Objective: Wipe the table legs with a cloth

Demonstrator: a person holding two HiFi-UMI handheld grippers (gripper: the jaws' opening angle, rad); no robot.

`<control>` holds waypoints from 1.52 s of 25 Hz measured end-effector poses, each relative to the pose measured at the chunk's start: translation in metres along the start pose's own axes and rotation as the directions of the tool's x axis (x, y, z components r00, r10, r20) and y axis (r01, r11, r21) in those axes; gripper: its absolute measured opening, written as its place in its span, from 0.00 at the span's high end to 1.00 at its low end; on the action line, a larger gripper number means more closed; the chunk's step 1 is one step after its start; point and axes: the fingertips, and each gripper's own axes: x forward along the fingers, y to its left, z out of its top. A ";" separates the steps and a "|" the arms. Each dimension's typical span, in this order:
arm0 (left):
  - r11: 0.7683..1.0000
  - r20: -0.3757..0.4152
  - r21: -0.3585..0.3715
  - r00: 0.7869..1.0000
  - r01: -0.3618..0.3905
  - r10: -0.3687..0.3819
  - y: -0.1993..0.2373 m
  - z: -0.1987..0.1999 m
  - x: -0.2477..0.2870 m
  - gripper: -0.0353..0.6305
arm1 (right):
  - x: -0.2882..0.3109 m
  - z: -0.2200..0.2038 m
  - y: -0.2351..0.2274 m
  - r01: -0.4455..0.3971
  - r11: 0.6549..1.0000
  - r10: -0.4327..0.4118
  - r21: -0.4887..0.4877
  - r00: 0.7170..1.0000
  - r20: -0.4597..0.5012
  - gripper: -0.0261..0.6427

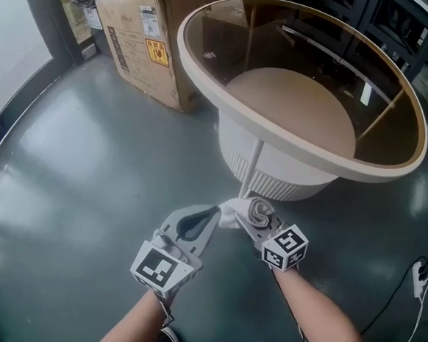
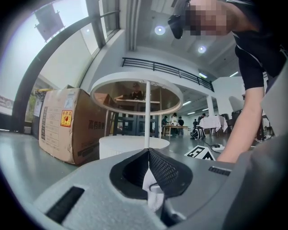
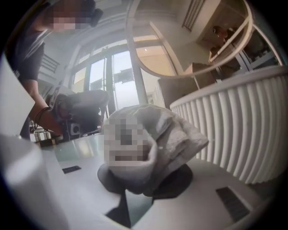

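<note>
Pinching a strip of white cloth [image 2: 151, 191] in the left hand-held gripper [image 2: 147, 155], with the jaws pressed together on it. Clamping the bunched bulk of the same cloth [image 3: 177, 137] in the right hand-held gripper [image 3: 141, 191], with the wad bulging above the jaws. Holding both low over the grey floor [image 1: 73, 163], tip to tip, left hand-held gripper [image 1: 216, 215] beside right hand-held gripper [image 1: 243, 216], sharing the cloth [image 1: 234, 206] between them. Pointing at the thin white table leg [image 1: 252, 165] just ahead of the tips; not showing whether cloth and leg are touching. Facing the ribbed base [image 1: 274, 180] beyond the leg, under the round top [image 1: 271, 141]. Leaving the cardboard box [image 1: 145, 46] well off, ahead and left.
</note>
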 end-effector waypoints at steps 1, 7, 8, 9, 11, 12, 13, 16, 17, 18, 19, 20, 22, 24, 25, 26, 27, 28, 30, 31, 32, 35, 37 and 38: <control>1.000 -0.005 -0.003 1.000 0.002 -0.002 -0.002 -0.002 0.001 0.94 | -0.002 -0.013 0.001 0.009 1.000 -0.008 0.017 0.998 -0.068 0.83; 1.000 0.045 -0.029 0.999 -0.007 0.008 -0.004 0.021 0.014 0.94 | -0.059 0.069 0.017 0.005 0.994 0.000 -0.107 0.999 0.045 0.83; 0.999 0.066 -0.037 0.998 -0.007 0.010 -0.006 0.031 0.015 0.94 | -0.068 0.104 0.017 0.011 0.988 0.009 -0.152 0.992 0.126 0.83; 0.999 0.086 -0.040 0.996 -0.005 0.008 -0.009 0.041 0.016 0.94 | -0.076 0.137 0.018 0.021 0.979 0.019 -0.201 0.981 0.195 0.83; 0.999 0.116 -0.032 0.993 0.006 -0.002 -0.015 0.054 0.016 0.94 | -0.086 0.191 0.020 0.055 0.957 0.033 -0.286 0.955 0.296 0.83; 1.000 0.124 -0.024 0.992 0.012 -0.009 -0.017 0.058 0.016 0.94 | -0.088 0.210 0.021 0.076 0.947 0.034 -0.312 0.943 0.332 0.83; 1.000 0.129 -0.017 0.991 0.017 -0.015 -0.019 0.062 0.016 0.94 | -0.089 0.226 0.021 0.098 0.940 0.029 -0.325 0.931 0.364 0.83; 1.000 0.139 -0.007 0.990 0.024 -0.023 -0.021 0.070 0.015 0.94 | -0.084 0.252 0.016 0.153 0.938 -0.002 -0.311 0.900 0.436 0.83; 1.000 0.141 -0.006 0.990 0.023 -0.022 -0.021 0.071 0.014 0.94 | -0.080 0.254 0.015 0.159 0.943 -0.010 -0.291 0.891 0.454 0.83; 1.000 0.141 -0.007 0.990 0.022 -0.021 -0.021 0.070 0.013 0.94 | -0.076 0.256 0.014 0.159 0.948 -0.011 -0.277 0.883 0.469 0.83; 1.000 0.139 -0.007 0.990 0.022 -0.021 -0.021 0.068 0.012 0.94 | -0.073 0.256 0.017 0.153 0.947 0.000 -0.283 0.879 0.477 0.83; 1.000 0.136 -0.008 0.991 0.022 -0.021 -0.021 0.066 0.011 0.94 | -0.069 0.256 0.021 0.146 0.938 0.022 -0.313 0.879 0.476 0.83; 1.000 0.127 -0.015 0.992 0.023 -0.021 -0.021 0.060 0.008 0.94 | -0.065 0.253 0.031 0.134 0.902 0.072 -0.411 0.892 0.446 0.83; 0.999 0.117 -0.026 0.993 0.019 -0.016 -0.018 0.055 0.006 0.94 | -0.064 0.247 0.034 0.113 0.868 0.108 -0.483 0.908 0.405 0.83; 0.999 0.114 -0.031 0.993 0.015 -0.011 -0.016 0.052 0.005 0.94 | -0.064 0.243 0.035 0.097 0.858 0.123 -0.504 0.915 0.385 0.83; 0.999 0.111 -0.036 0.994 0.010 -0.006 -0.014 0.049 0.005 0.94 | -0.063 0.238 0.036 0.081 0.850 0.136 -0.520 0.920 0.367 0.83; 0.999 0.108 -0.039 0.994 0.007 -0.003 -0.013 0.047 0.005 0.94 | -0.062 0.231 0.038 0.068 0.844 0.147 -0.532 0.925 0.351 0.83; 0.999 0.106 -0.042 0.994 0.007 -0.003 -0.013 0.044 0.005 0.94 | -0.062 0.224 0.039 0.058 0.840 0.152 -0.540 0.929 0.337 0.83; 0.999 0.099 -0.043 0.995 0.013 -0.009 -0.014 0.039 0.007 0.94 | -0.057 0.203 0.037 0.043 0.836 0.149 -0.546 0.942 0.302 0.83; 0.999 0.094 -0.043 0.995 0.018 -0.014 -0.015 0.036 0.008 0.94 | -0.054 0.191 0.035 0.038 0.841 0.141 -0.540 0.948 0.285 0.83; 0.999 0.088 -0.045 0.996 0.022 -0.018 -0.016 0.033 0.009 0.94 | -0.050 0.177 0.031 0.033 0.849 0.129 -0.527 0.955 0.269 0.83; 0.998 0.072 -0.049 0.997 0.031 -0.027 -0.018 0.022 0.011 0.94 | -0.041 0.141 0.021 0.034 0.882 0.089 -0.469 0.968 0.236 0.83; 0.998 0.063 -0.053 0.998 0.032 -0.029 -0.017 0.016 0.012 0.94 | -0.036 0.120 0.015 0.033 0.899 0.070 -0.436 0.973 0.219 0.83; 0.998 0.057 -0.055 0.998 0.032 -0.029 -0.017 0.012 0.011 0.94 | -0.033 0.109 0.012 0.035 0.907 0.059 -0.419 0.976 0.209 0.83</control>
